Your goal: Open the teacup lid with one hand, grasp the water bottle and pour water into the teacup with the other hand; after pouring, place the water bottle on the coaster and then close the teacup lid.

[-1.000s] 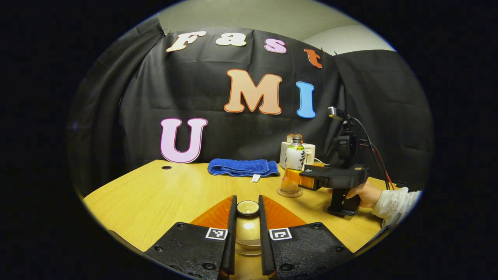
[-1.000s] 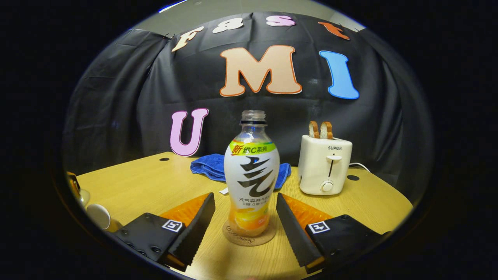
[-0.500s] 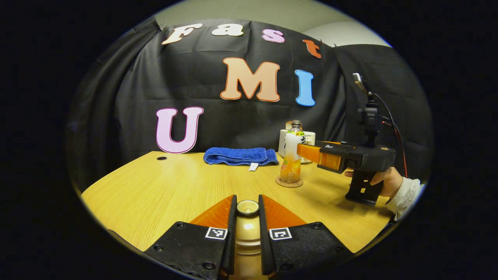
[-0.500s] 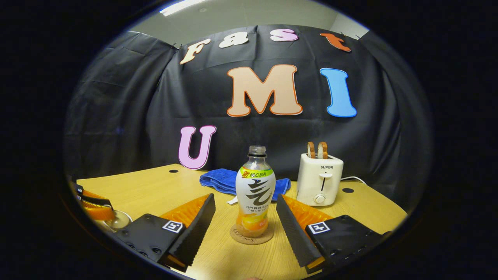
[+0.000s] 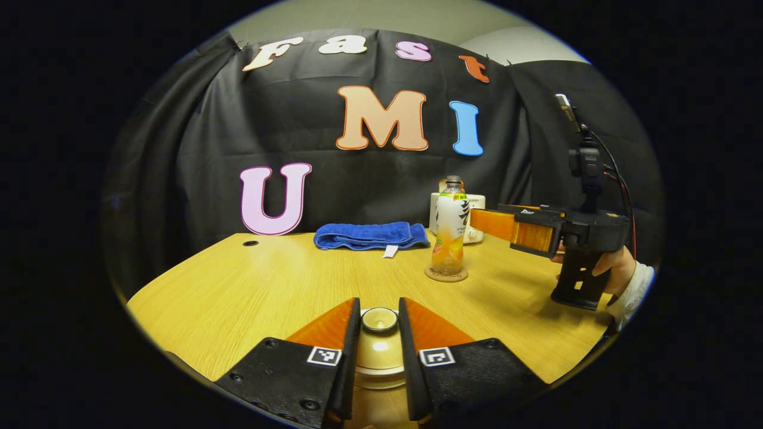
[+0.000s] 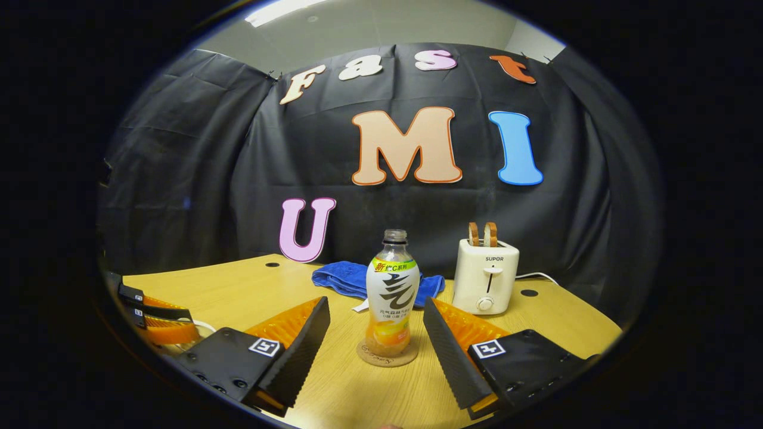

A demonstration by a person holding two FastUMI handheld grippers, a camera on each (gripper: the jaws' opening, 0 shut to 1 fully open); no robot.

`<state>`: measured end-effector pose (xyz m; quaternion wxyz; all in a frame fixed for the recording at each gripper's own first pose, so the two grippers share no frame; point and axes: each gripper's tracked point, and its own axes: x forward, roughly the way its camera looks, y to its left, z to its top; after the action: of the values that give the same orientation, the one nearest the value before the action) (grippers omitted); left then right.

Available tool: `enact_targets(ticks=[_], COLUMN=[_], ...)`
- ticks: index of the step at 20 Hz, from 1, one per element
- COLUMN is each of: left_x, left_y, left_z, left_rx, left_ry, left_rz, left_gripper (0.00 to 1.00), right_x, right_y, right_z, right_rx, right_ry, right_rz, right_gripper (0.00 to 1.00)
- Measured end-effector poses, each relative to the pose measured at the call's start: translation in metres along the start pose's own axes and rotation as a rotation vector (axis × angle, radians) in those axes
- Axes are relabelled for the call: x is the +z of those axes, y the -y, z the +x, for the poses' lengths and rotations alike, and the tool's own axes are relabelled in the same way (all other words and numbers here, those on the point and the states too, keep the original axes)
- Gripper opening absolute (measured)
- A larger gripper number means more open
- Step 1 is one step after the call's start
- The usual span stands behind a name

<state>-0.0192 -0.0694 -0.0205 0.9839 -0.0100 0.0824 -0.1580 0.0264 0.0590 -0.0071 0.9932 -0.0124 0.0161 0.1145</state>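
My left gripper (image 5: 379, 305) is shut on the round knob (image 5: 380, 320) of the golden teacup lid (image 5: 377, 363), low in the left gripper view. The cup beneath is hidden by the lid and my fingers. An uncapped water bottle (image 6: 391, 298) with a little orange liquid stands upright on the round cork coaster (image 6: 387, 359). My right gripper (image 6: 375, 304) is open and held back from the bottle, which stands farther off between its fingers, untouched. In the left gripper view the bottle (image 5: 450, 232) rests on its coaster (image 5: 446, 275), with the right gripper (image 5: 480, 219) beside it, held by a hand (image 5: 617, 268).
A folded blue towel (image 5: 371, 235) lies at the back of the wooden table (image 5: 250, 286). A white toaster (image 6: 486, 277) holding two bread slices stands right of the bottle. The left gripper (image 6: 158, 319) appears at the left edge of the right gripper view.
The right gripper has drawn back and upward from the bottle, which stays on the coaster. The left gripper stays shut on the lid knob, barely shifting.
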Motion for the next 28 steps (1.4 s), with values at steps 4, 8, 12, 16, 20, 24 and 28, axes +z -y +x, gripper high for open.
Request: enact_targets(ticks=[4,8,12,16,20,24,28], left_x=[0.011,0.020,0.021,0.014,0.017,0.017,0.018], left_y=[-0.005,-0.002,-0.001,-0.003,-0.007,-0.009,-0.011], left_z=[-0.006,-0.012,-0.018,-0.020,-0.022,-0.023,-0.022], left_rx=[0.053,0.094,0.133,0.156,0.180,0.195,0.205], left_ry=[0.040,0.093,0.122,0.123,0.139,0.153,0.154], left_rz=[0.012,0.013,0.016,0.008,0.007,0.021,0.016], left_gripper=[0.75,0.88,0.91,0.91,0.91,0.91,0.91], right_x=[0.006,0.007,-0.001,-0.023,-0.040,-0.052,-0.054], right_y=[-0.002,0.005,0.015,0.018,0.020,0.016,0.014], right_z=[-0.024,-0.055,-0.084,-0.106,-0.116,-0.122,-0.126], right_rx=[-0.002,-0.061,-0.115,-0.150,-0.173,-0.181,-0.186], right_ry=[0.015,0.038,0.050,0.004,-0.025,-0.040,-0.034], right_rz=[0.031,0.053,0.047,0.053,0.055,0.058,0.039], right_gripper=[0.99,0.94,0.94,0.94,0.99,0.94,0.94])
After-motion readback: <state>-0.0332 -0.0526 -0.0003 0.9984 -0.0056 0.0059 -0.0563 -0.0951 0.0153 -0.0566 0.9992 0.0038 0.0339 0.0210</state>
